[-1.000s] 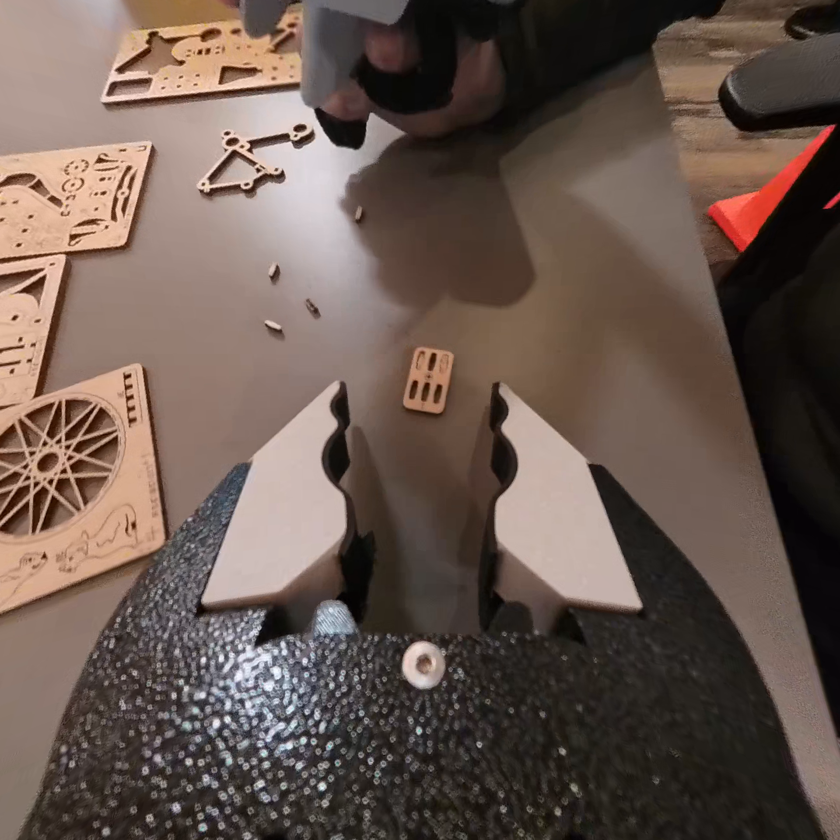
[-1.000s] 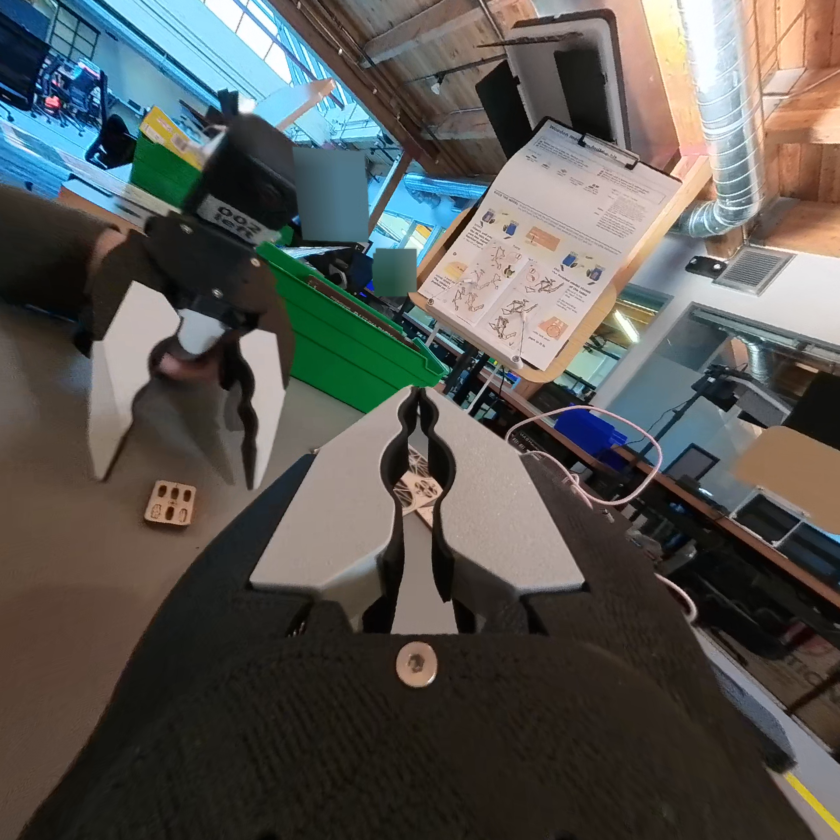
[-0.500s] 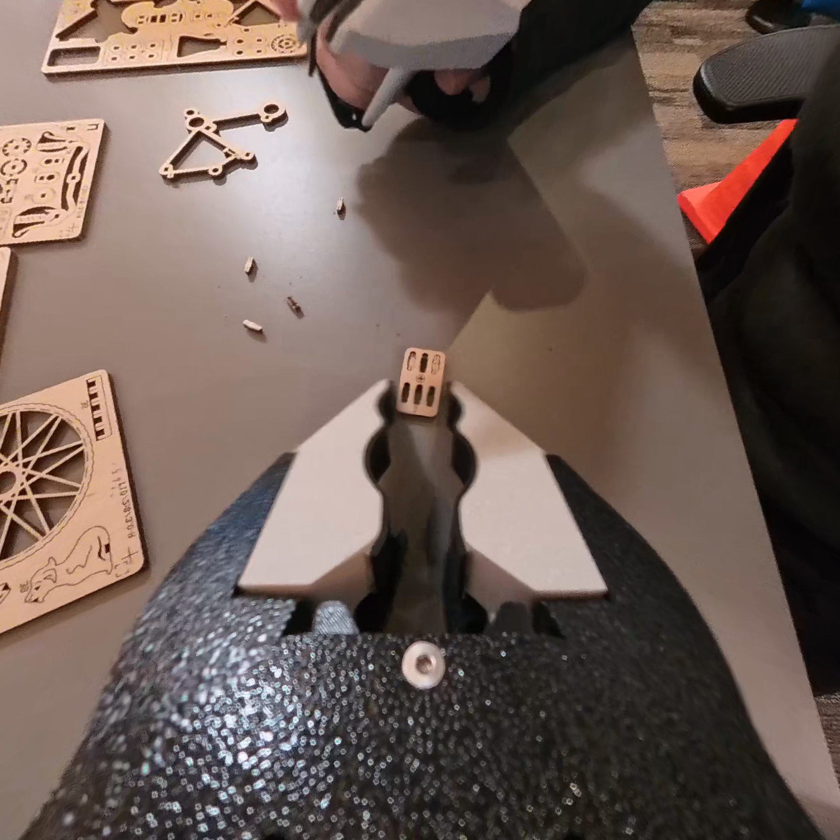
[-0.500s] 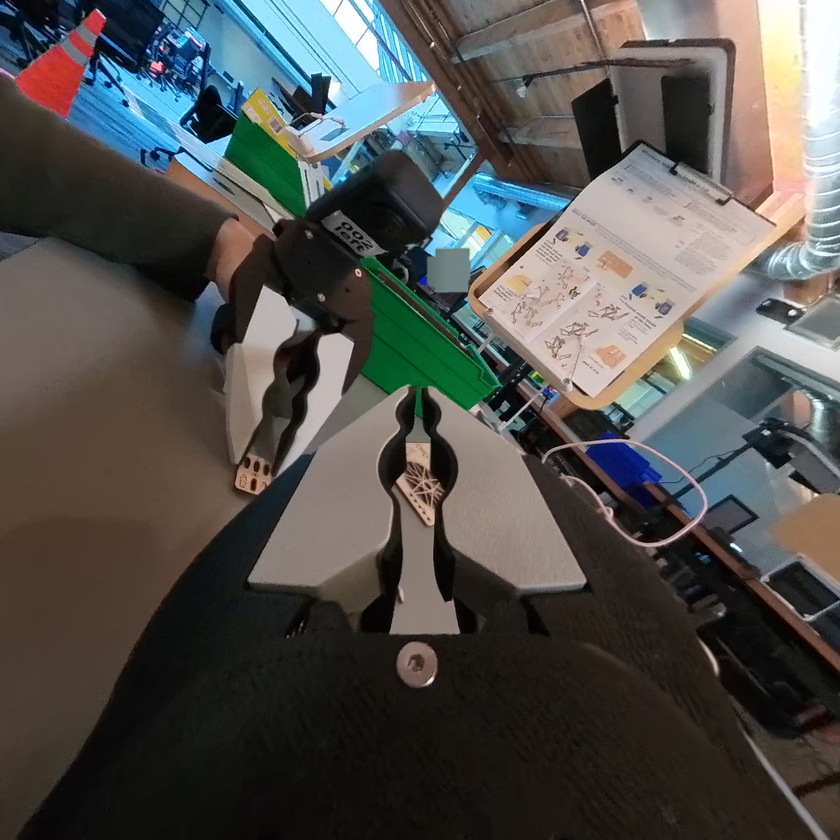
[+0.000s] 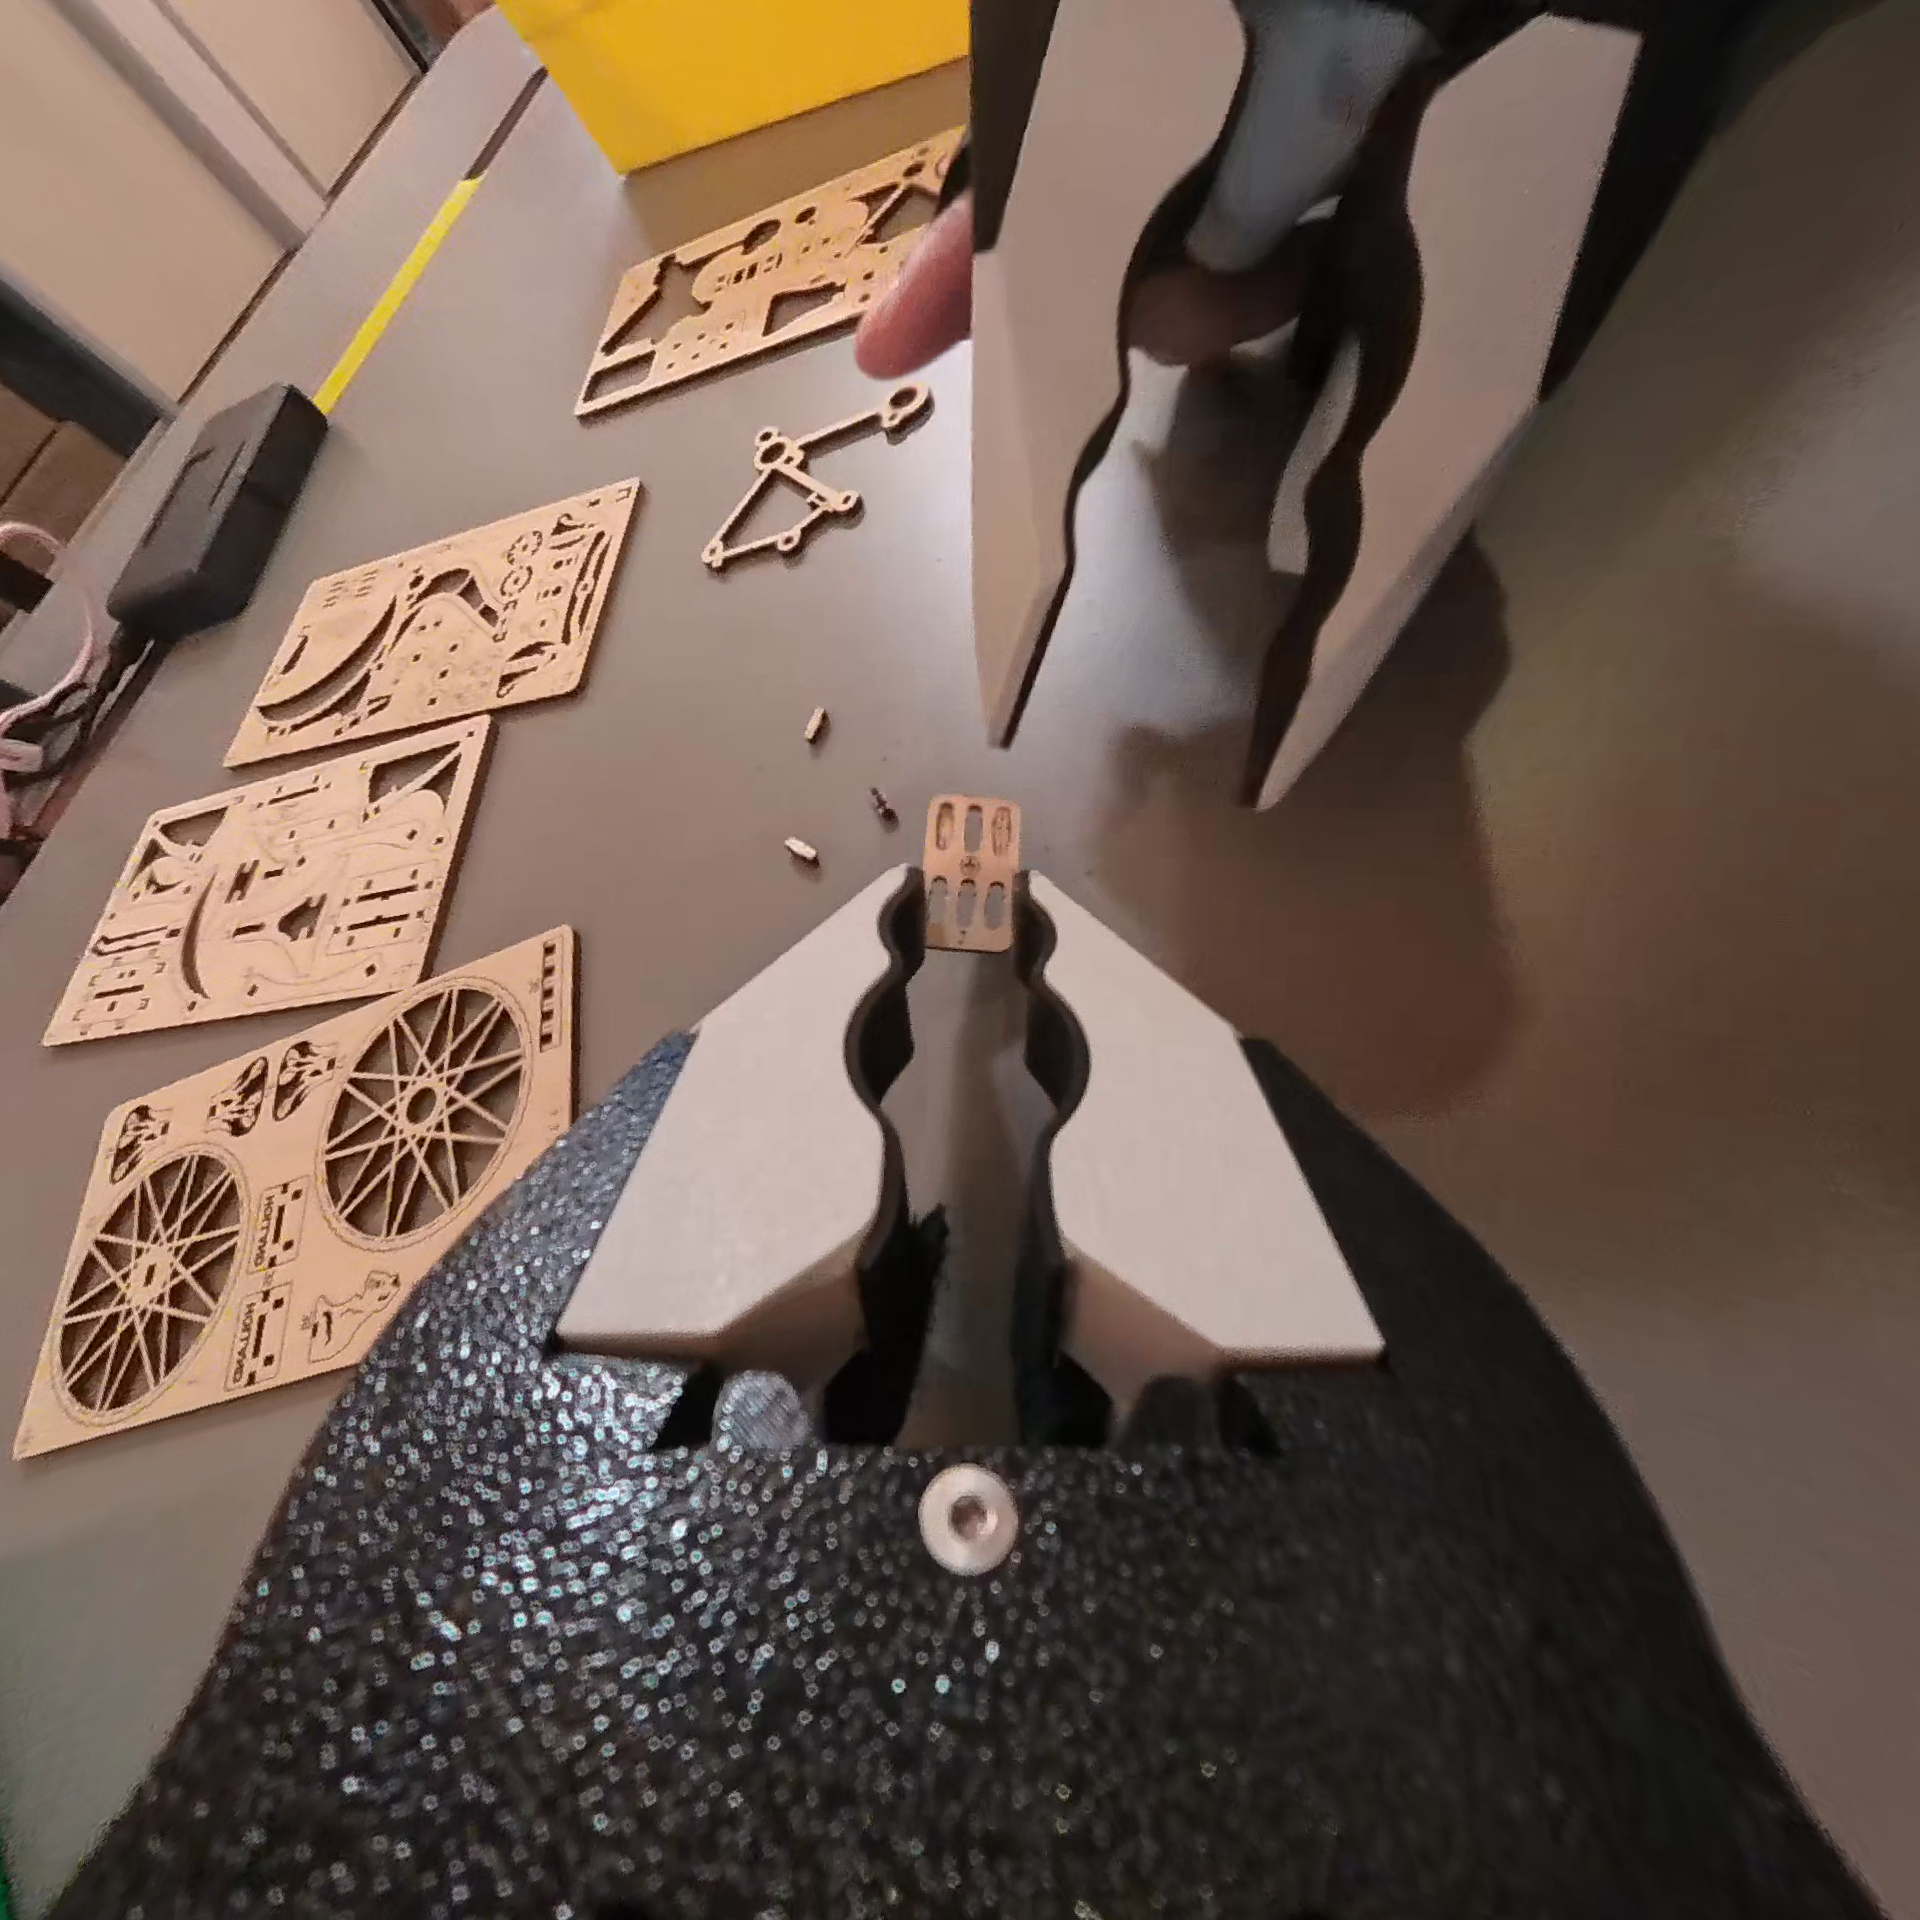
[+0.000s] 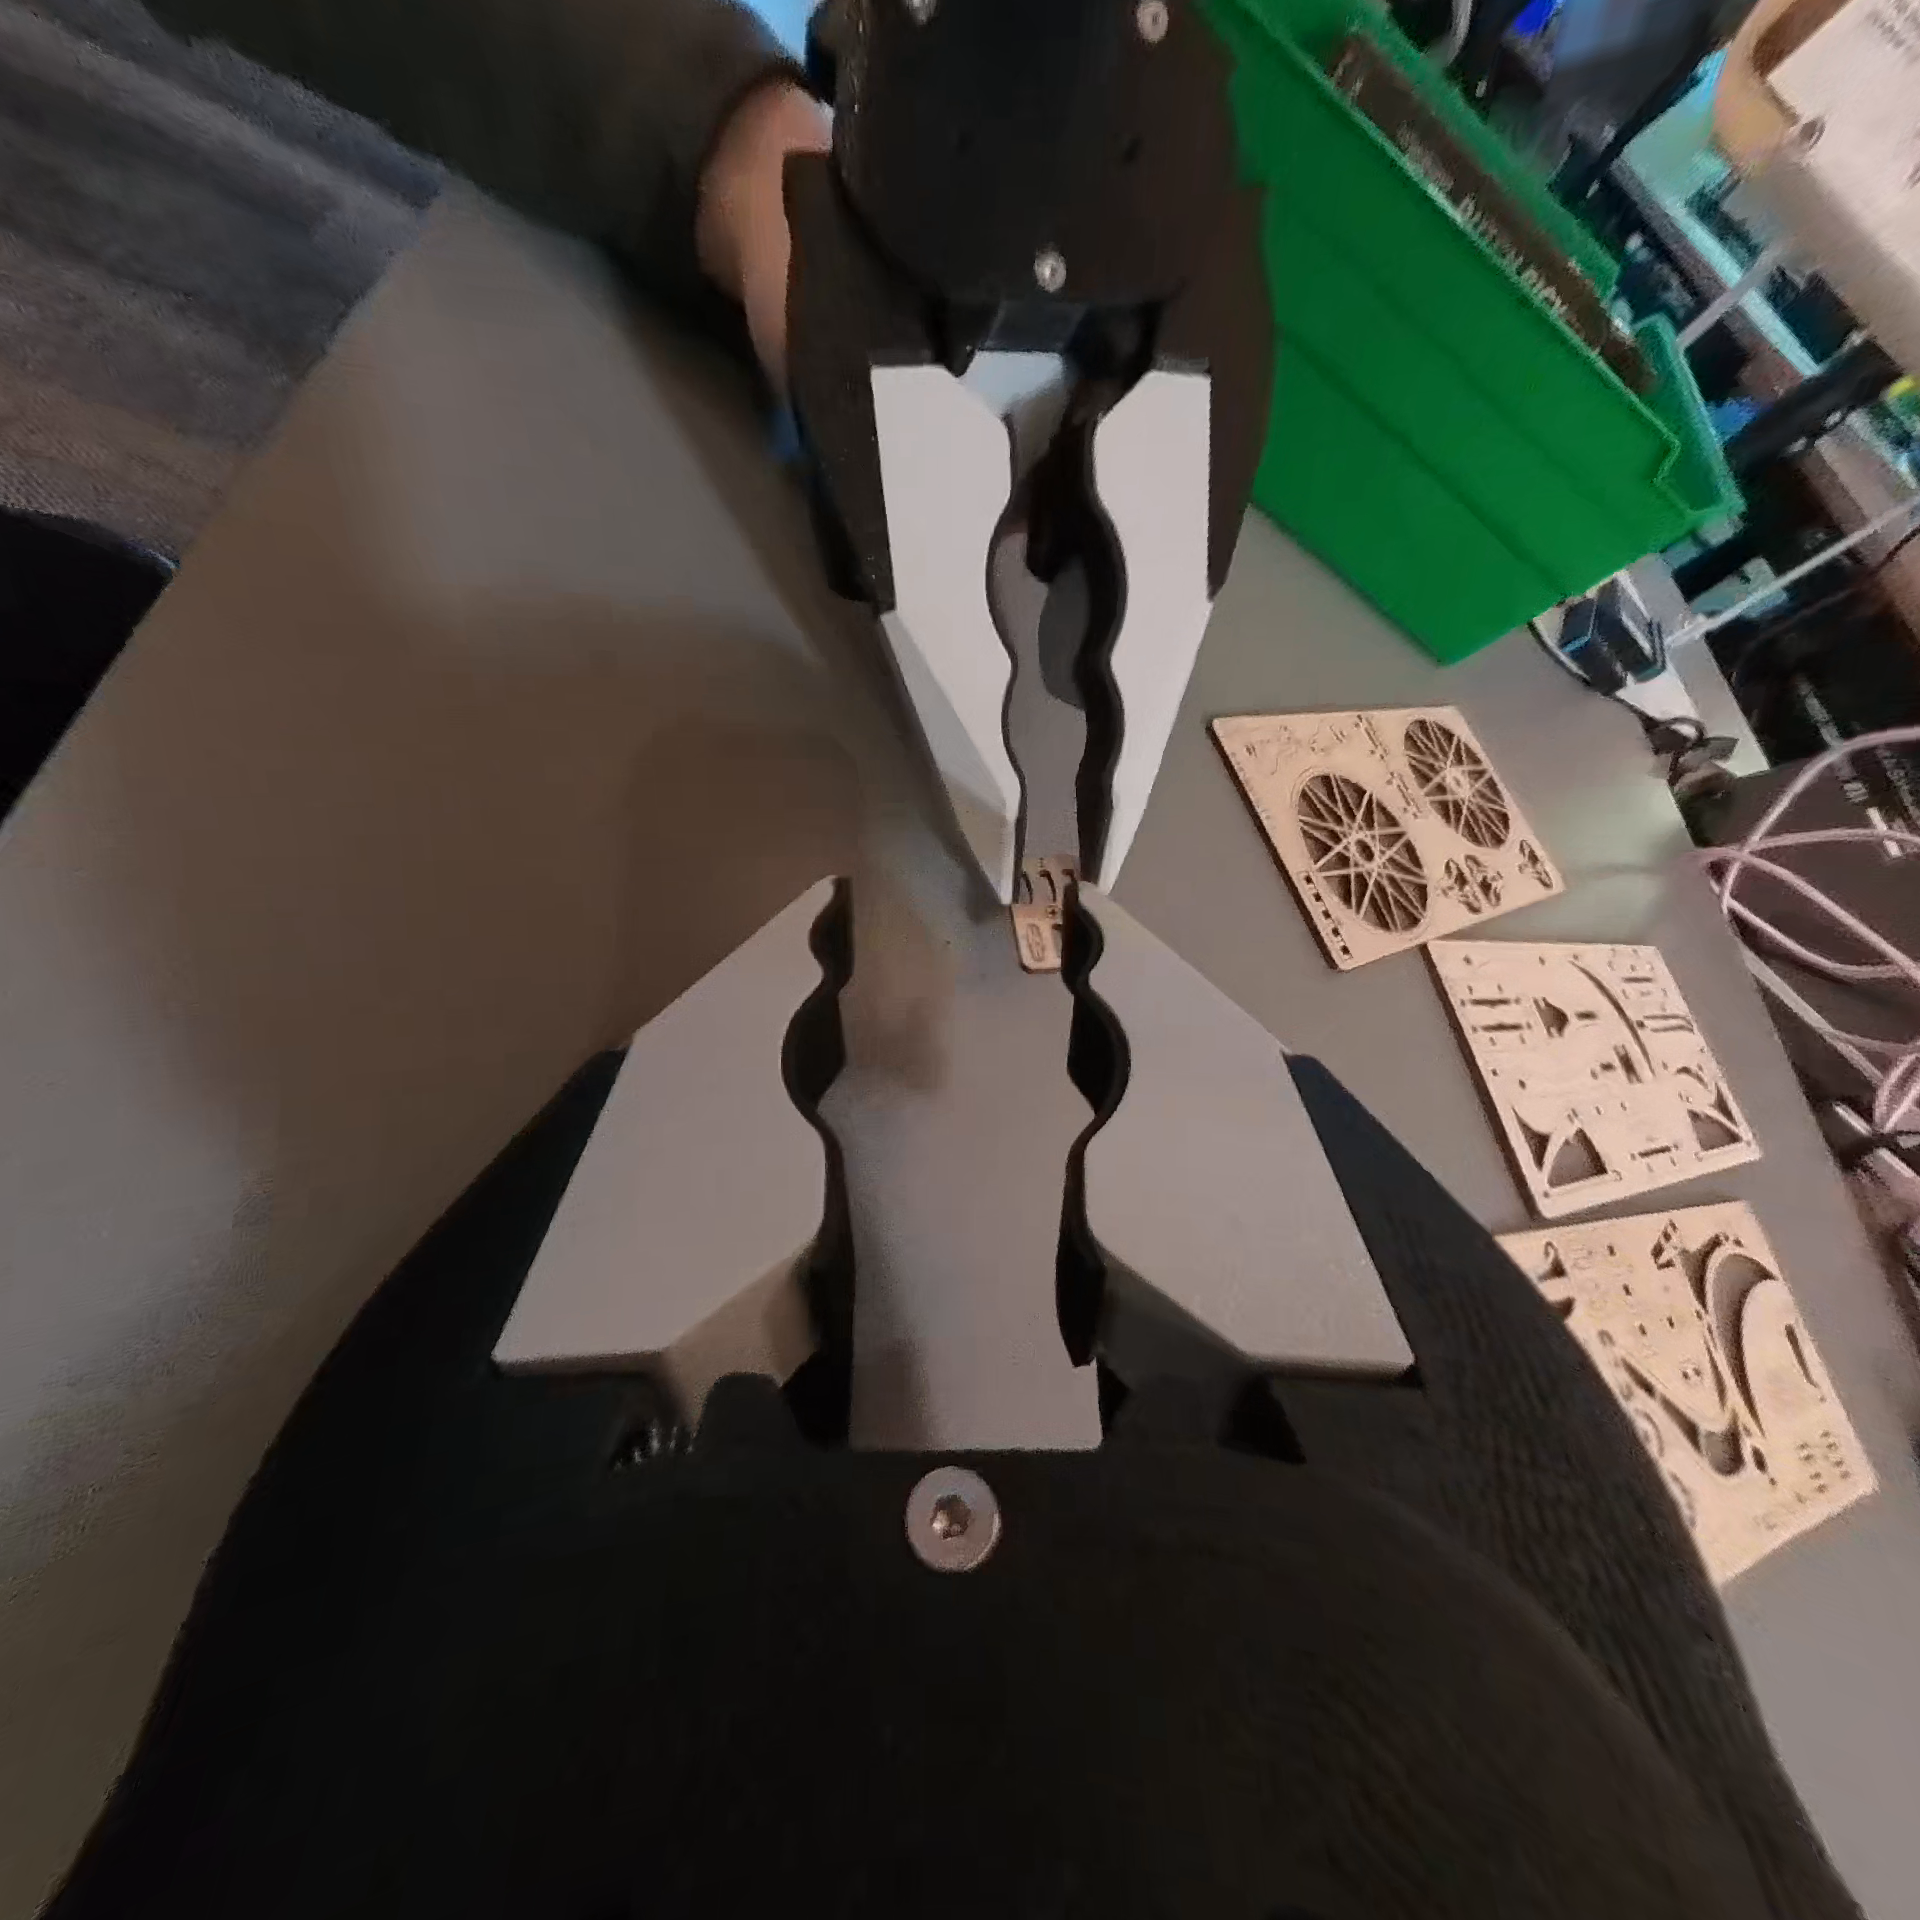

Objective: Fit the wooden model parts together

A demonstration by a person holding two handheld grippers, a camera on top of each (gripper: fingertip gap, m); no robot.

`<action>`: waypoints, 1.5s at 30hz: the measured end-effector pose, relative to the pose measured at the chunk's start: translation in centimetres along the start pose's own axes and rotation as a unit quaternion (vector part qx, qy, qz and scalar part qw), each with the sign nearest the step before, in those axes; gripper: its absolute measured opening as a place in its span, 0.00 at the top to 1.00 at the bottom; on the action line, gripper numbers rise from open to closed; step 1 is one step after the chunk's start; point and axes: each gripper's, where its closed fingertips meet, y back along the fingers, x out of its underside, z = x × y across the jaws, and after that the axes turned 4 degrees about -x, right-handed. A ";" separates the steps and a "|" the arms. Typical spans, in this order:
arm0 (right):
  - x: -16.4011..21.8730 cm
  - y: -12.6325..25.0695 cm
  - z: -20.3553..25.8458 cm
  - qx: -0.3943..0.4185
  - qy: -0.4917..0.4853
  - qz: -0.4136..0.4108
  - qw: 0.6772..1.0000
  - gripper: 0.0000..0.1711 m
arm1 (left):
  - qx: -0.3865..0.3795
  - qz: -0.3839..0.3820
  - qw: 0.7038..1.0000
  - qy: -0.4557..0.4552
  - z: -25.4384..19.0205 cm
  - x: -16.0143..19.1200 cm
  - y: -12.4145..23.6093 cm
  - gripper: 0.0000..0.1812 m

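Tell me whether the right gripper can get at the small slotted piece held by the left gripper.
Probably yes: the right gripper is open, facing the small slotted piece pinched in the left gripper, with nothing between them.

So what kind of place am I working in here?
Probably a workshop or lab bench: laser-cut wooden part sheets lie on a grey table, with a green plastic bin and a tangle of cables at its edge.

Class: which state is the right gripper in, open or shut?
Open. In the right wrist view the right gripper has a wide gap between its grey fingers, showing bare grey table; nothing is clamped.
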 end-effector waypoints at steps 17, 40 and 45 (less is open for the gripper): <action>0.7 0.6 -3.6 0.181 0.283 0.086 0.938 0.95 | 0.024 -0.056 0.994 0.091 0.3 -2.0 0.8 0.92; 0.6 1.8 -7.1 0.261 0.246 0.021 0.933 0.96 | 0.018 -0.063 0.995 0.079 0.4 -2.2 0.7 1.00; 0.7 2.5 -8.1 0.286 0.230 0.014 0.930 0.97 | 0.007 -0.068 0.996 0.060 0.4 -2.3 0.7 1.00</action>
